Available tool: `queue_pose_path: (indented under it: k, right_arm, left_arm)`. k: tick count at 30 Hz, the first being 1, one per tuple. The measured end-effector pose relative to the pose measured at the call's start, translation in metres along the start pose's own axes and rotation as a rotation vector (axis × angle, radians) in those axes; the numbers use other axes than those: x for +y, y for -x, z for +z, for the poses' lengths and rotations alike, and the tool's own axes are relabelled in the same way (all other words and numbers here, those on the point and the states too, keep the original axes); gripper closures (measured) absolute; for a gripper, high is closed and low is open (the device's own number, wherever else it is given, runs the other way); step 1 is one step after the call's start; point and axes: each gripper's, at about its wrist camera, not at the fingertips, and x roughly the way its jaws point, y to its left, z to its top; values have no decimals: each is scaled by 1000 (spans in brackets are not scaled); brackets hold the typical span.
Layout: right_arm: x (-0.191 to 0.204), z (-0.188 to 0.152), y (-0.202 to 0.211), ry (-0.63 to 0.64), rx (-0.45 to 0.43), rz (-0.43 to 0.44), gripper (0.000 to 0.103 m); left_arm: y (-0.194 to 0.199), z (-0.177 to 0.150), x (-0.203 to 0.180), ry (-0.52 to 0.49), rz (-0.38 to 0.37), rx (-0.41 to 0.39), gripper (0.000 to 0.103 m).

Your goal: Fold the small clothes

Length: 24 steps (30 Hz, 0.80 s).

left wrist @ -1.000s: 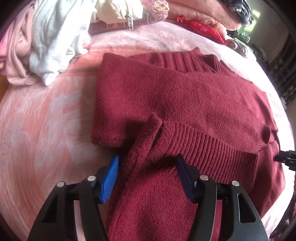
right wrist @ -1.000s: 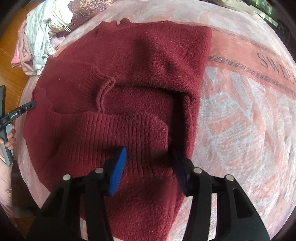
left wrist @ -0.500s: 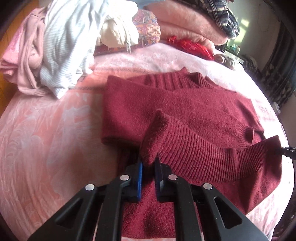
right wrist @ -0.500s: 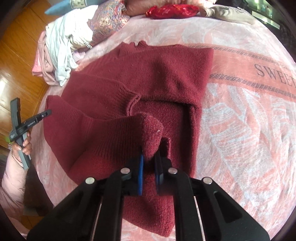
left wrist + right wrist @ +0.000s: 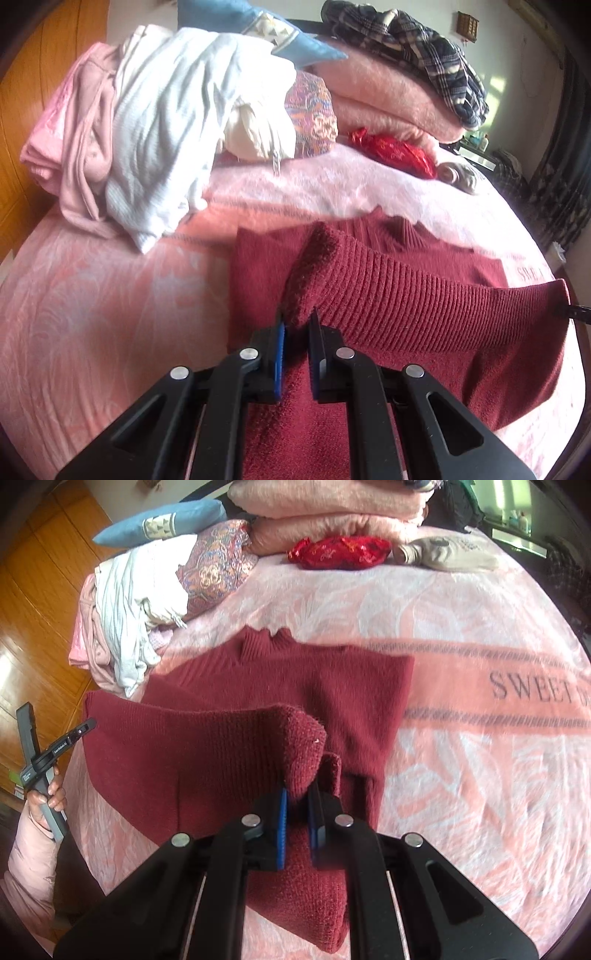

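left gripper (image 5: 295,325) is clamped on a corner of the maroon sweater (image 5: 406,314), blue pads (image 5: 279,354) pinching the knit, and the ribbed hem is lifted and stretched across to the right edge, where a bit of the right gripper (image 5: 580,313) pokes in. rest of the sweater lies flat on the pink blanket (image 5: 92,295). behind it sit a pile of white and pink clothes (image 5: 155,129), a blue pillow (image 5: 255,29), folded pink blankets (image 5: 384,92) with a plaid garment (image 5: 424,48) on top, and a red bundle (image 5: 395,151).

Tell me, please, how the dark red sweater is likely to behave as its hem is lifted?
The sweater will probably drape floppily: its hem sags between left gripper and right gripper. Its thick knit probably grips the pads rather than slipping.
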Motion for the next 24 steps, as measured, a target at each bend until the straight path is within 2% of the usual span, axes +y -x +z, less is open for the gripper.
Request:
queue_pose_path:
  k: [6, 11, 18, 24]
  right_arm:
    - [-8, 51, -7, -17, -28, -51, 95]
    - [-21, 89, -24, -65, -37, -81, 95]
    - [-37, 122, -53, -103, -18, -124, 97]
    - [-38, 132, -71, -94, 3, -155, 98]
  left_arm:
    - [-17, 47, -3, 22, 27, -40, 93]
    - [-48, 78, -10, 27, 42, -43, 93]
    - [-93, 96, -15, 27, 73, -11, 93]
    - [-115, 94, -16, 2, 95, 12, 93]
